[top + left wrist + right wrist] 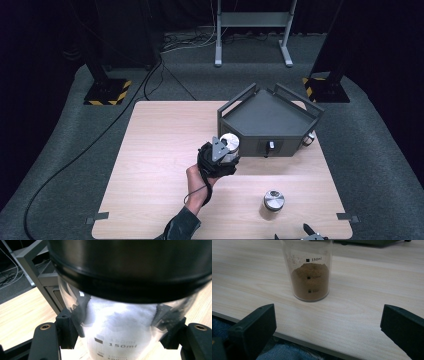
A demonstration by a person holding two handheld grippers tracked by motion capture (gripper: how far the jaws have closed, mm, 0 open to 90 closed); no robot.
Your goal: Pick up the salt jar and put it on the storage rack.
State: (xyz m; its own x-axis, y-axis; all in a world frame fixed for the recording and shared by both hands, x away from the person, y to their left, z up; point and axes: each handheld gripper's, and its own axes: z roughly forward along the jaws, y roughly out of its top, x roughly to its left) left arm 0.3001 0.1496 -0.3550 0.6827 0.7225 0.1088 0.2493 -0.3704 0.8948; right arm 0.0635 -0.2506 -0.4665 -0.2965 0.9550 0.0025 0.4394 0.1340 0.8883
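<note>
My left gripper (226,152) is shut on a clear glass jar (230,144) with a silver lid, held above the middle of the wooden table (160,150), just left of the grey box. In the left gripper view the jar (120,322) holds white powder and carries a 150 ml mark, and both pads press on its sides. A second jar (274,201) stands at the front right. In the right gripper view this jar (310,282) holds brown powder. My right gripper (328,320) stands open in front of it, apart from it, at the table's front edge (291,233).
A dark grey angular box (270,120) with raised rails and a small knob on its front sits at the back right of the table. A small round object (310,138) lies by its right side. Black stands and cables are on the floor behind.
</note>
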